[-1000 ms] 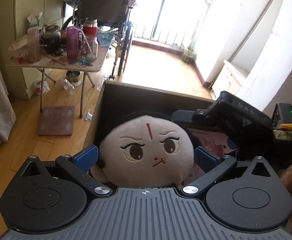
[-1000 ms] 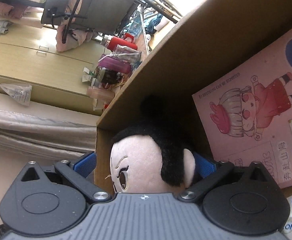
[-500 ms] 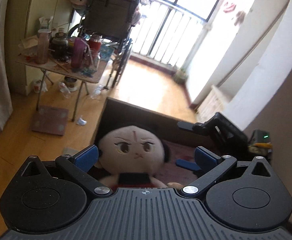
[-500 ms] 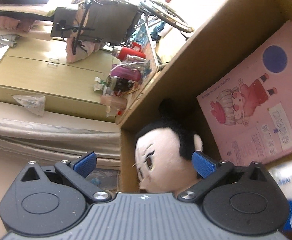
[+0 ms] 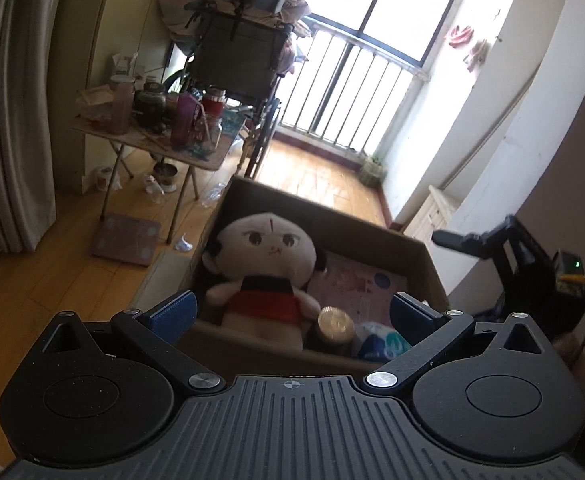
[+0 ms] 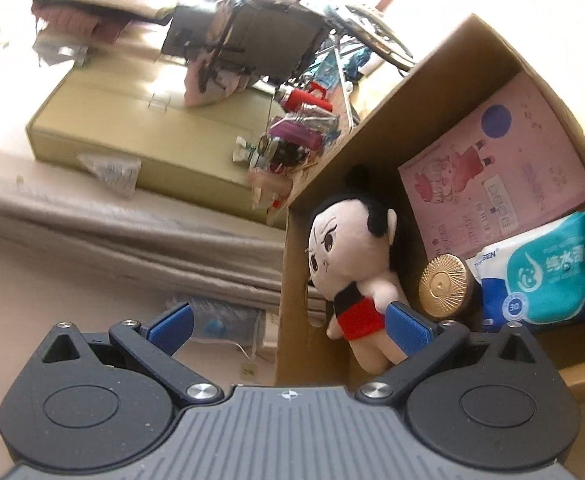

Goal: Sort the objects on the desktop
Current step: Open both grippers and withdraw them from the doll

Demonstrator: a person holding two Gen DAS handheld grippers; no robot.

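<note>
Left wrist view
L gripper [image 5: 291, 311]: jaws wide apart, nothing between the blue pads, touching nothing; poised above near edge of cardboard box [image 5: 372, 236].
Plush doll [image 5: 267, 264]: inside box, left half, lying on its back, face up. Long axis runs near-to-far; head at far wall, feet toward camera; red-black top in the middle.
Gold-lid jar [image 5: 335, 325]: upright, just beside doll's legs on the right, against near wall.
Wipes pack [image 5: 380, 345]: blue/white, next to jar, near-right corner, partly hidden by box edge.
Pink booklet [image 5: 362, 284]: flat on box floor, right of doll, partly under jar and wipes.
R gripper, seen from here [image 5: 492, 240]: far right, outside box, blurred; spread not readable in this view.
Bkgd: cluttered folding table [image 5: 212, 156], wheelchair [image 5: 236, 56], barred window.

Right wrist view (camera rolled sideways)
R gripper [image 6: 288, 326]: jaws wide apart, empty; one blue pad overlaps doll's red top in frame, contact can't be told. Other pad outside box wall.
Plush doll [image 6: 348, 252]: in box corner by wall, head toward upper frame, feet toward gripper, face turned left.
Gold-lid jar [image 6: 444, 286]: between doll and wipes, touching or nearly so.
Wipes pack [image 6: 548, 272]: at right, on lower edge of booklet.
Pink booklet [image 6: 504, 168]: cartoon-figure cover up, filling rest of box floor.
</note>
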